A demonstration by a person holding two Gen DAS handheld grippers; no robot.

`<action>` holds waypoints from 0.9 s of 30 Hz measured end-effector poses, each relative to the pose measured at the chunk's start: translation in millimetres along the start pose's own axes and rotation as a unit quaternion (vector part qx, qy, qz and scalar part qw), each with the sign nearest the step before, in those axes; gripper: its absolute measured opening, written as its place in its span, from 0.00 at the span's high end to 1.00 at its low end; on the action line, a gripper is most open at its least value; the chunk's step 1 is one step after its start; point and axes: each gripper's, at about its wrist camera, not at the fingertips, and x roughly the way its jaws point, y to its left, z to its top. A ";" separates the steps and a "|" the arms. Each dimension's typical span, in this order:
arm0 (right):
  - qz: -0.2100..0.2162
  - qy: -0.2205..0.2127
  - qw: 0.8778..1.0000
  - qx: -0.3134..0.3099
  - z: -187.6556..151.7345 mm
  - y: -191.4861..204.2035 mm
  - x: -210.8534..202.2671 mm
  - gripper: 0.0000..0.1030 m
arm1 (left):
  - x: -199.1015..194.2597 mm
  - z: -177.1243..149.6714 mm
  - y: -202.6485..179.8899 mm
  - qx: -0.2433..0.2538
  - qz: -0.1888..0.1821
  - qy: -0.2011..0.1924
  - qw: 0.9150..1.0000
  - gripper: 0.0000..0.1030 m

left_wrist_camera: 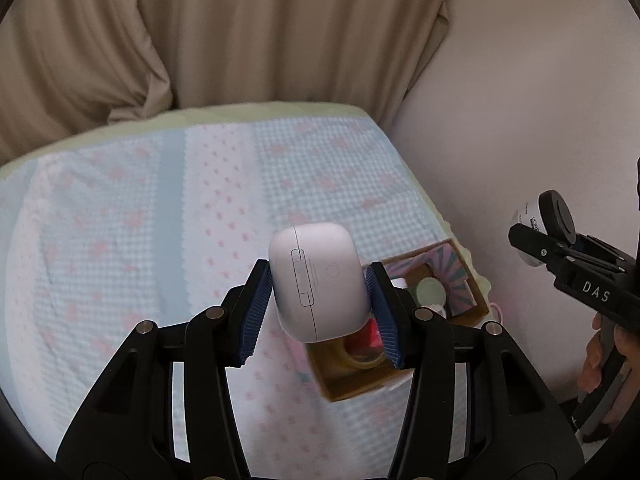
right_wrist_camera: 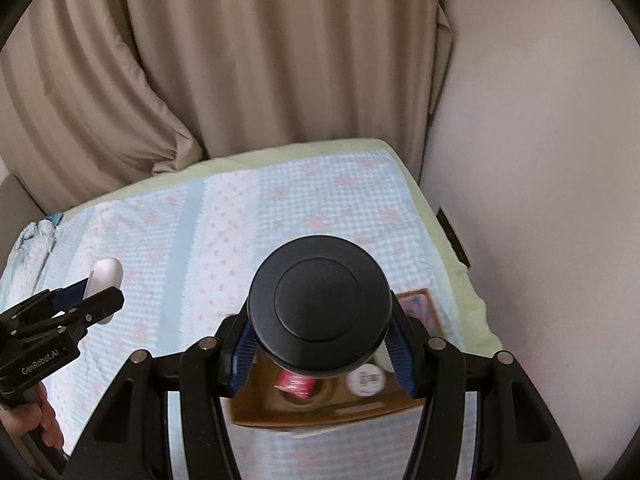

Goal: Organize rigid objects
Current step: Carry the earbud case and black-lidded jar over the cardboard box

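Gripping a white case point(left_wrist_camera: 320, 280), left fingers point(left_wrist_camera: 256, 308); right fingers point(right_wrist_camera: 396, 344) clamp a black-capped jar point(right_wrist_camera: 320, 304).

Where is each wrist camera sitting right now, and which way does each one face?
Left wrist: rides the left gripper, angled down over the bed; pads clamp a white earbud case; the right gripper and a hand show at right.
Right wrist: rides the right gripper, angled down; pads clamp a black-capped bottle; the left gripper, with its hand, shows at left.
Shared: patterned bedspread, cardboard box below, beige curtain.
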 end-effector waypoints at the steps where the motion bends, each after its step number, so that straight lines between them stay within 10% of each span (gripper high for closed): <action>1: 0.001 0.005 1.000 0.002 0.7 -9.7 6.0 0.49 | 9.1 -1.5 -5.1 -0.004 0.000 0.006 1.000 0.56; 27: 0.013 0.187 0.978 0.088 -36.3 -126.1 196.1 0.49 | 206.2 -45.8 -21.4 0.003 0.033 0.174 0.984 0.56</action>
